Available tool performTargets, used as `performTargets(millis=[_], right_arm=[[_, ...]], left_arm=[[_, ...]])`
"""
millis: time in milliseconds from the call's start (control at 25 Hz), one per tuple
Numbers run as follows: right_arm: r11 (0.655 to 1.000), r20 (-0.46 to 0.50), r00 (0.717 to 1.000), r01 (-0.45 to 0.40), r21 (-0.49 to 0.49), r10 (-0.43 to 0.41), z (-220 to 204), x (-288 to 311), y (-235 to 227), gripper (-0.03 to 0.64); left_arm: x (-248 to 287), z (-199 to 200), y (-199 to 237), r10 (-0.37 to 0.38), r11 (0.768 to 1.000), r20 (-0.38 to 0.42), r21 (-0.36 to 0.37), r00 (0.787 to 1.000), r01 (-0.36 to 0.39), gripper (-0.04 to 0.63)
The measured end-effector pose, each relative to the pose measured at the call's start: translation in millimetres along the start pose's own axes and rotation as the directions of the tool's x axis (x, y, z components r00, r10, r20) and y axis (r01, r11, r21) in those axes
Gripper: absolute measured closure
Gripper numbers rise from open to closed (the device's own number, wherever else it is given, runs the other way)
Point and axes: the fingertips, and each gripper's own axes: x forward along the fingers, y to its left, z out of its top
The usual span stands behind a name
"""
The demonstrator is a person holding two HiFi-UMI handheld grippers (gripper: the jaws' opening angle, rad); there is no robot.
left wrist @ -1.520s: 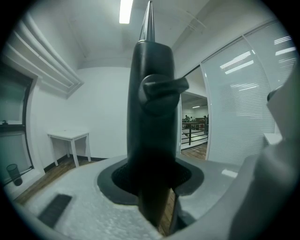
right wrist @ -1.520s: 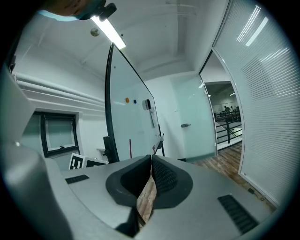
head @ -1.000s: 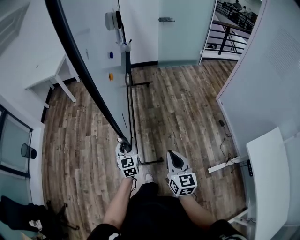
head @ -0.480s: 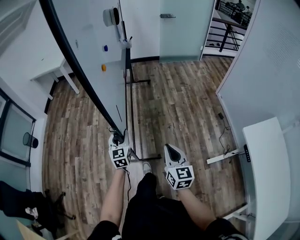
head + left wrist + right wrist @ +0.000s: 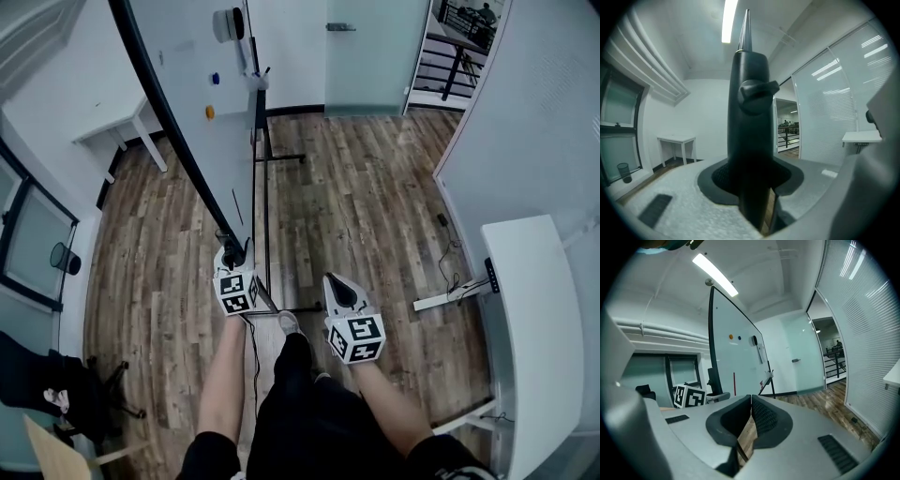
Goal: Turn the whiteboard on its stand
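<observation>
The left tongs (image 5: pixel 234 253) are pinching the black frame (image 5: pixel 749 117) at the near corner of the whiteboard (image 5: pixel 192 103). The panel stretches up and away from them, and its stand (image 5: pixel 266 187) sits on the wooden floor (image 5: pixel 366 187) just to their right. The right tongs (image 5: pixel 339 289), further right and well clear of the board, are pressed together on nothing. This looks like the turning step itself. The next move probably calls for a steady sideways pull on the held edge, so the board comes round without slipping free.
</observation>
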Motion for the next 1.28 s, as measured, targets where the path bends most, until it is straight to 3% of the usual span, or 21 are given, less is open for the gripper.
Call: performTargets(millis=[640, 1280], right_arm=[[1.0, -0.124, 0.992, -0.02, 0.02, 0.023, -40.4, -60.6, 69.2, 0.601], [0.999, -0.132, 0.991, 0.041, 0.025, -0.037, -64.5, -100.6, 135.6, 0.601]], left_arm=[[-115.4, -14.7, -9.7, -0.005, 1.0, -0.006, -0.01, 1.0, 0.005, 0.43], [-220.1, -32.7, -21.8, -0.004, 1.0, -0.018, 0.007, 1.0, 0.004, 0.43]])
